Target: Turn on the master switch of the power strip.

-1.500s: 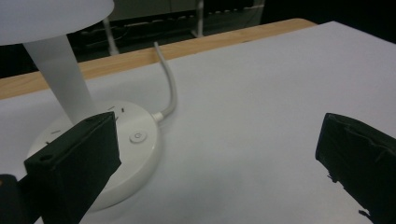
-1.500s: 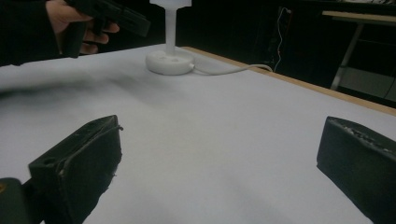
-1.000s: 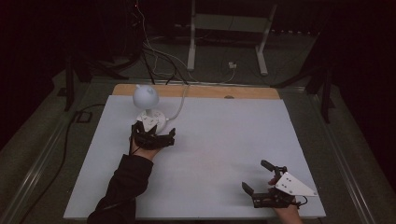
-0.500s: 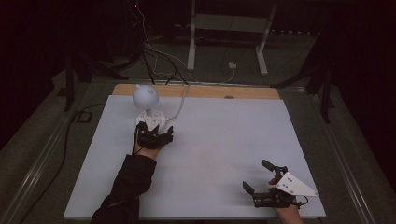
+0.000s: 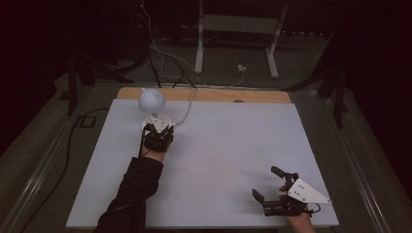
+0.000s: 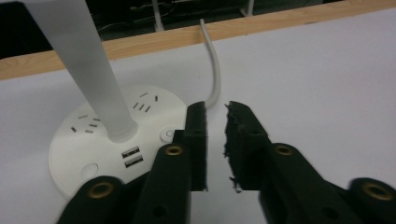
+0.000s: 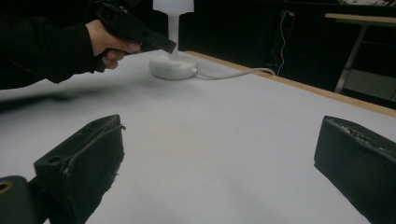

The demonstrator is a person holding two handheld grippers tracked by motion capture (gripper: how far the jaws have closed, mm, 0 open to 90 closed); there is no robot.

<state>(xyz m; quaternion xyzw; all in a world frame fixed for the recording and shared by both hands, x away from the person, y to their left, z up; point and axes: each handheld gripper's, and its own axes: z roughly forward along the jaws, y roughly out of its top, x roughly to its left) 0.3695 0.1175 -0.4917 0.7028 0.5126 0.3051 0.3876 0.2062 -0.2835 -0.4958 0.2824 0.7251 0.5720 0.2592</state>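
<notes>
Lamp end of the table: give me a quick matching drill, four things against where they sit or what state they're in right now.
Things:
1. left gripper
2. right gripper
3. lamp base
4. white cable

States:
A. jaws wide apart, near the table's front edge
B. round, white, with sockets and USB ports on top
C. runs from the base over the wooden far edge
D. jaws nearly closed, tips at the base's round button

Pairs: 1-D, 2-A, 3-B, 4-C
</notes>
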